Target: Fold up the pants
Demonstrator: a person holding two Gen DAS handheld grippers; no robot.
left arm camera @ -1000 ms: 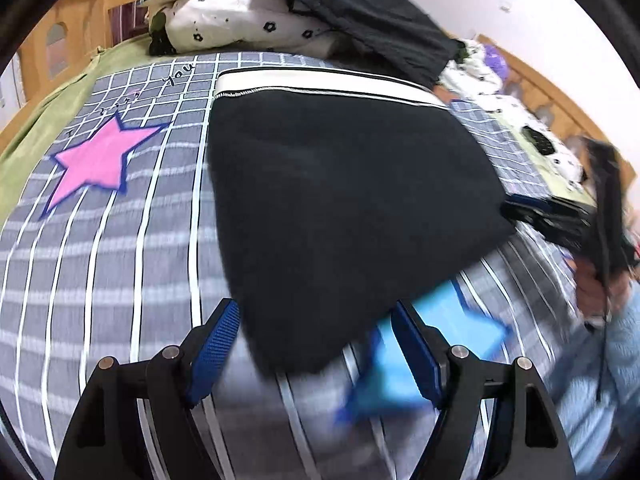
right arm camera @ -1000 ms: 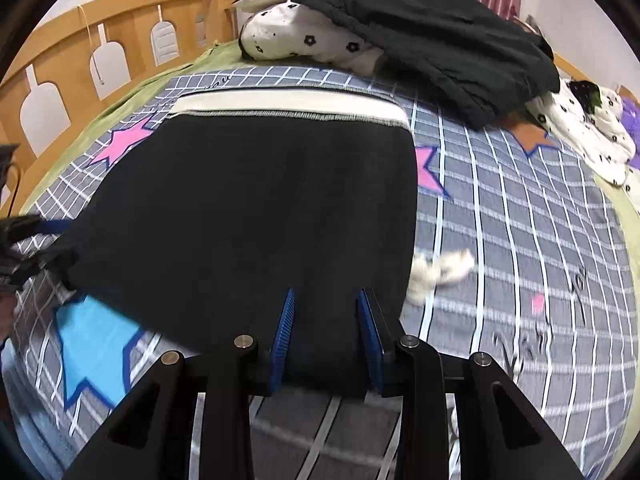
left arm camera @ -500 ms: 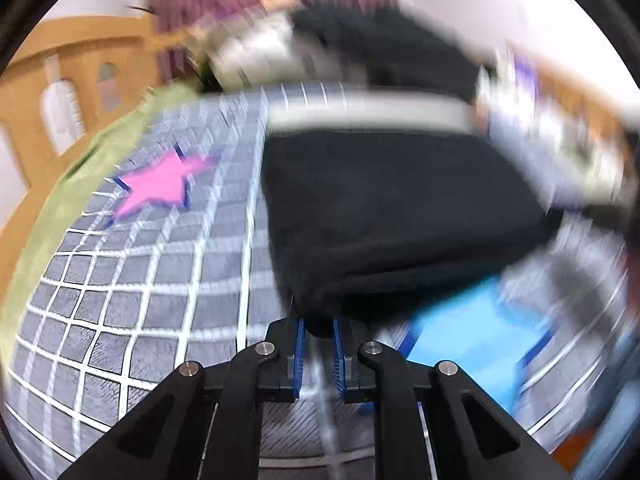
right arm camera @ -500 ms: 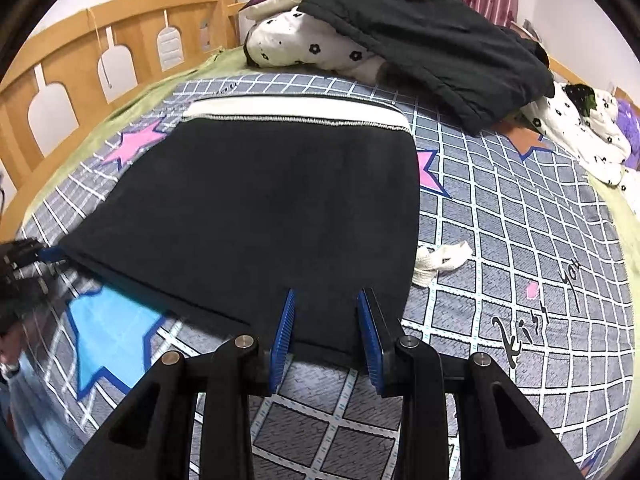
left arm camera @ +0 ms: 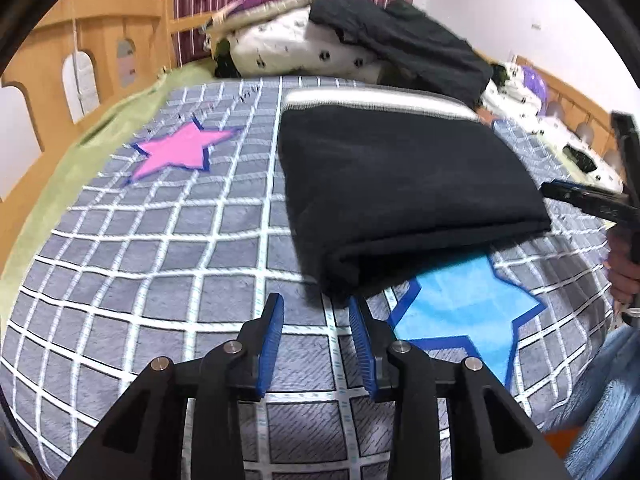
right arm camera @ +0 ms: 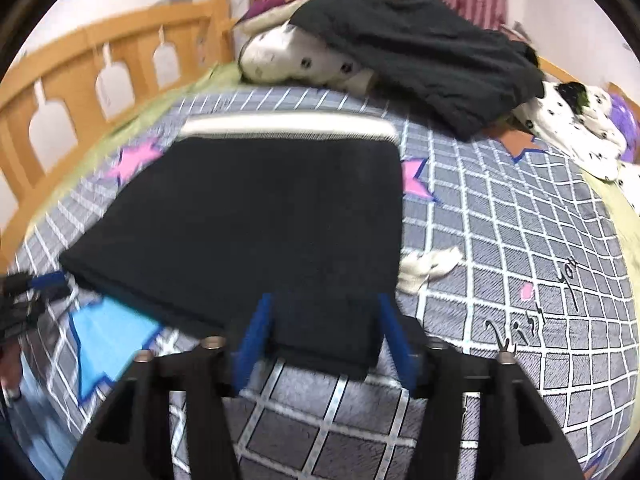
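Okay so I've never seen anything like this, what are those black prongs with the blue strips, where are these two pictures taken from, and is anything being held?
The prongs are hand-held grippers, one per hand, each carrying a fisheye camera looking along its fingers. One picture is from the left gripper, the other from the right gripper. Both look at black pants folded on a checked star-print blanket on a bed, with piled bedding behind. Both grippers are open and hold nothing; each sits at a near corner of the pants.
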